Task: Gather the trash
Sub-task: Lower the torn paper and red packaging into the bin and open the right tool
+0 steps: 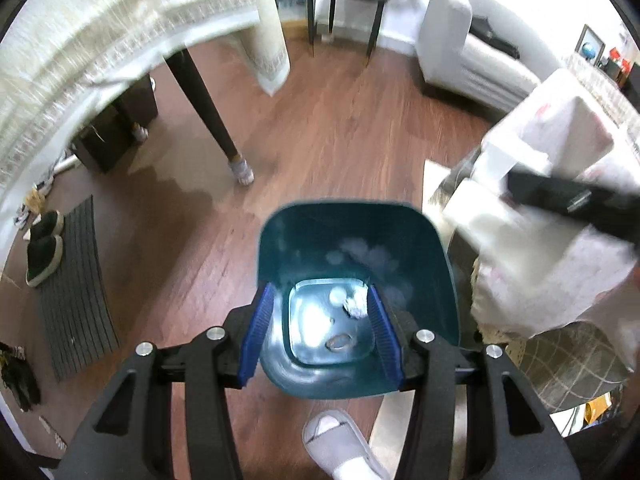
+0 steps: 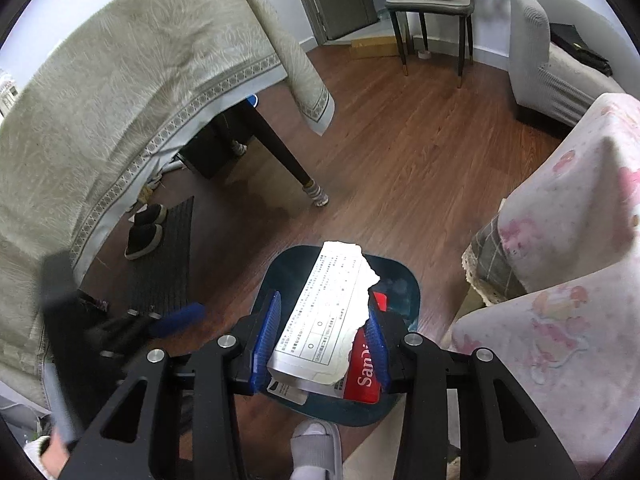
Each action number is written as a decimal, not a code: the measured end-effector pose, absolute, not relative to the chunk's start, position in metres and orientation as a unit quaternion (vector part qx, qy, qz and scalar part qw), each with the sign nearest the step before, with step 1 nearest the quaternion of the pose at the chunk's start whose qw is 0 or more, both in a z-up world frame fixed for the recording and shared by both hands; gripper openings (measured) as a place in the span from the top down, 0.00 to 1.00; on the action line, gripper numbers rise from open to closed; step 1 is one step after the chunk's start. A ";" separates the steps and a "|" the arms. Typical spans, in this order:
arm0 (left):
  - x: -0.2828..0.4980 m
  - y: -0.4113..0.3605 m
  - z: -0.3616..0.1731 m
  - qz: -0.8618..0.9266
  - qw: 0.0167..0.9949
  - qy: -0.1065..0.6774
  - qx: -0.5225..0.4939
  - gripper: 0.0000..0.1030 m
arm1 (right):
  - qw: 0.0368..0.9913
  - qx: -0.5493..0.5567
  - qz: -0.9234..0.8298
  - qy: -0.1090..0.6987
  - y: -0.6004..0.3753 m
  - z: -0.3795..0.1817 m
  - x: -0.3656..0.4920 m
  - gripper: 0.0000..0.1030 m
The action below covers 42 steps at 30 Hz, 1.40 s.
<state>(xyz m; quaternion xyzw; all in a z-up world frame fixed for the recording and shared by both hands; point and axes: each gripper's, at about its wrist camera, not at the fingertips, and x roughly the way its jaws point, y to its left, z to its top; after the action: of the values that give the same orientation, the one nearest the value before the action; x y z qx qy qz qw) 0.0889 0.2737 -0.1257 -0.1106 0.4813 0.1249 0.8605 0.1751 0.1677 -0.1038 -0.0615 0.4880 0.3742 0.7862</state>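
A teal trash bin [image 1: 420, 264] stands on the wood floor, with a crumpled white paper [image 1: 356, 302] at its bottom. My left gripper [image 1: 320, 332] hangs over the bin's near rim, open and empty. My right gripper [image 2: 322, 336] is above the same bin [image 2: 400, 292], shut on a torn white printed sheet [image 2: 332, 312] together with a red SanDisk package [image 2: 364, 372]. The right gripper's body [image 1: 572, 196] shows blurred at the right of the left wrist view. The left gripper [image 2: 176, 320] shows at the lower left of the right wrist view.
A table with a pale tablecloth [image 2: 120, 92] and dark legs [image 2: 280, 148] stands to the left. Black shoes [image 2: 146, 232] sit on a grey mat [image 2: 164, 264]. A cloth-covered seat [image 2: 568, 240] is on the right. My slippered foot [image 2: 316, 452] is just below the bin.
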 end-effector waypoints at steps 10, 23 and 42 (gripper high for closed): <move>0.064 0.288 -0.077 0.148 0.889 0.416 -0.123 0.56 | 0.773 -0.087 0.360 0.516 0.188 -0.141 0.173 0.60; 0.048 0.285 -0.023 0.140 0.915 0.356 -0.128 0.63 | 0.757 -0.128 0.345 0.540 0.200 -0.181 0.170 0.60; 0.037 0.279 0.013 0.131 0.929 0.324 -0.125 0.63 | 0.744 -0.165 0.328 0.558 0.196 -0.203 0.166 0.35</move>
<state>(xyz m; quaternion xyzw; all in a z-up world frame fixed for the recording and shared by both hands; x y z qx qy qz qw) 0.0372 0.2789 0.0131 -0.1251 0.3239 0.1314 0.9285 0.1665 0.1964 -0.2027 -0.1648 0.5579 0.3281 0.7443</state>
